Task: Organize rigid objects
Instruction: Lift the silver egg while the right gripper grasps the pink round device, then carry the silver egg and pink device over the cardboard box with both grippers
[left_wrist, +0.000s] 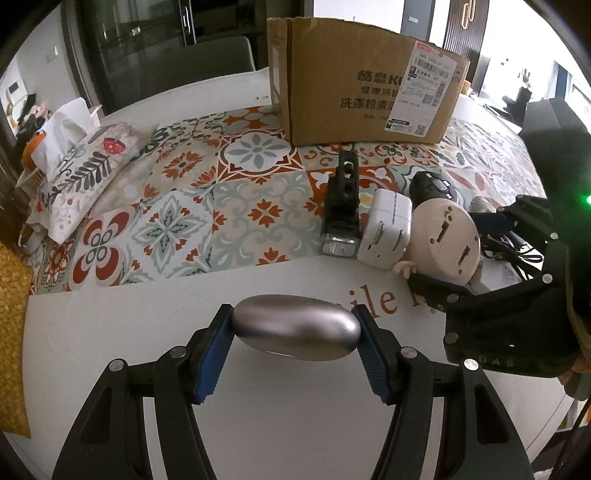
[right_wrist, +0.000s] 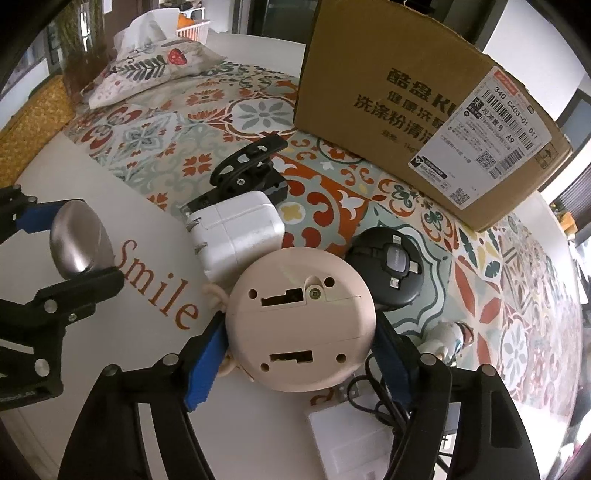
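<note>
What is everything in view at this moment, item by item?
metal oval: 1, silver, between the left gripper's pads, over the white cloth
round device: 1, beige, underside up, between the right gripper's pads
charger plug: 1, white, beside the round device
flashlight: 1, black, on the patterned mat
cable reel: 1, black, behind the round device
cardboard box: 1, brown, at the mat's far side
tissue pouch: 1, floral, far left
figurine: 1, white, partly hidden
cords: black tangle, near edge
left gripper: shut on the oval
right gripper: pads against the round device
</note>
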